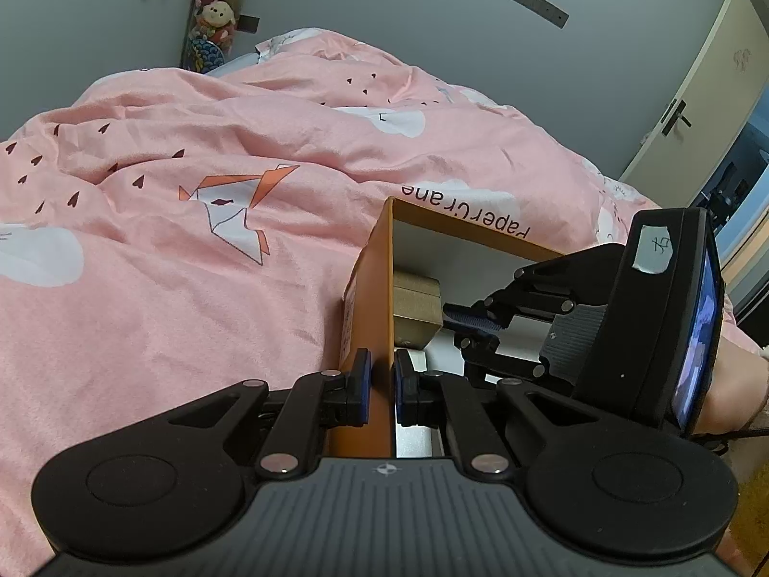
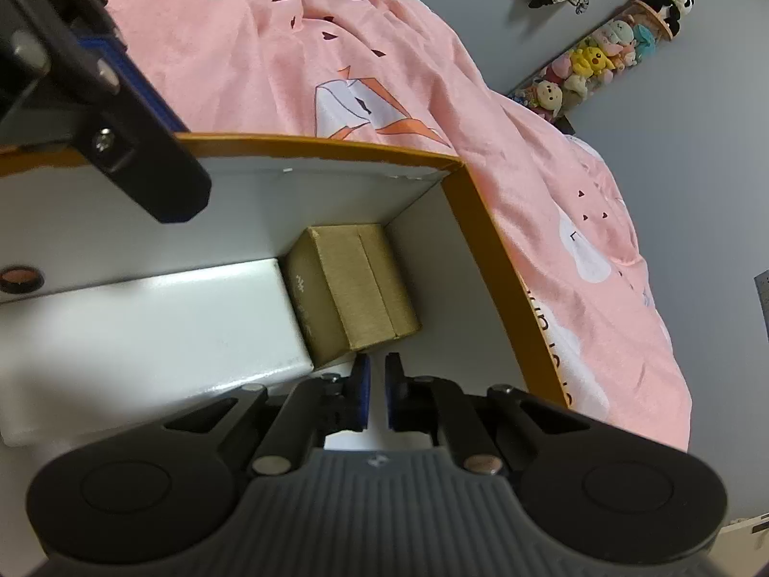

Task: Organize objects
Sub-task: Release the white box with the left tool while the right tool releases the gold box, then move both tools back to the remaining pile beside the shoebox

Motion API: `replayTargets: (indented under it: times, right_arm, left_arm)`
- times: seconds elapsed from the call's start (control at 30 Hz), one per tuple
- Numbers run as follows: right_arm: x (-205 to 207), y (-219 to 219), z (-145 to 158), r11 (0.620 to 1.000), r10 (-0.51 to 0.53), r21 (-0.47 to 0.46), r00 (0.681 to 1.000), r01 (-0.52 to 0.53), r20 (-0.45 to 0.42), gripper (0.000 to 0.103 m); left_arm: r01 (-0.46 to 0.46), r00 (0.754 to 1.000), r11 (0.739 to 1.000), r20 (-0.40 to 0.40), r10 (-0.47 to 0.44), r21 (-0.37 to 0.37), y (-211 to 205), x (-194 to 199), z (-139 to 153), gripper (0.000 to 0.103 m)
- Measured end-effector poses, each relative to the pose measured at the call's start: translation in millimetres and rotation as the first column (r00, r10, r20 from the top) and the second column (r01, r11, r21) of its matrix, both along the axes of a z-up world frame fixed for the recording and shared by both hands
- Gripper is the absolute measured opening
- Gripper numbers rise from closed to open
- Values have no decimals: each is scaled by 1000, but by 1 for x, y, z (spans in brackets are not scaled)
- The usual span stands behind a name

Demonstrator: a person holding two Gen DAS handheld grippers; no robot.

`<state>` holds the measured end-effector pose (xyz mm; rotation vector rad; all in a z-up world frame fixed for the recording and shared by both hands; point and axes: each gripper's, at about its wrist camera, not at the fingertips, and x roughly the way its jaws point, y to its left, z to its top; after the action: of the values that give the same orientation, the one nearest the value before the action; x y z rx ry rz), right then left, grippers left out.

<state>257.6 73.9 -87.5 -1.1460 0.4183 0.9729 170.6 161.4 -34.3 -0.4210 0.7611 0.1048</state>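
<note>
Left gripper [image 1: 383, 387]: pads pinched on the side wall of the orange box [image 1: 372, 298], one pad outside and one inside. Likely an anchor, so the box doesn't slide on soft bedding while the other hand works inside.
Right gripper [image 2: 378, 392]: jaws drawn together with nothing between the pads, tips down inside the box just beside the kraft carton [image 2: 358, 283]. Reads as just let go, or about to nudge; can't tell which.
Kraft carton: small brown cardboard box, on the box floor, tucked into the far corner against the white inner walls.
White box [image 2: 144, 322]: long, flat, lying along the floor, one end butted against the carton. Packed tight to save floor space, by the look of it.
Orange box: open top, white lining, sits on the pink duvet [image 1: 168, 240].
Background: plush toys [image 2: 605, 62] stacked against the grey wall, well apart.
Progress guess: two items in, room left near the right gripper.
</note>
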Motion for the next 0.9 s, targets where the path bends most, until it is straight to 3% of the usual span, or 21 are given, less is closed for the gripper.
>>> replayTargets:
  times: [0.23,0.37,0.5,0.57,0.73,0.83,0.9]
  right_arm:
    - [-9,-20,22,995,-84,60,996,85,-4,7]
    - [-18,-43,49,973,-164,148,980,180,-115,12]
    - [-32,-73,78,924,-234,249,944,291,-234,20]
    - [-40,-89,90,887,-271,296,918,354,-289,29]
    - [-65,-128,108,784,-322,372,838,497,-441,37]
    - [-90,-146,109,748,-301,422,828,513,-474,43]
    - [-107,-151,107,751,-301,426,835,505,-460,43]
  left_arm:
    - [-71,995,997,70,69,38,-11,-13,19,10]
    - [-97,986,990,146,81,106,-28,-26,41,10]
    - [-47,985,991,169,26,124,-43,-35,55,10]
    - [-24,987,989,164,0,147,-52,-39,60,10]
    - [46,988,985,141,-70,168,-72,-56,66,10]
    - [85,986,977,127,-111,198,-86,-71,67,10]
    - [115,982,971,121,-142,209,-94,-83,67,11]
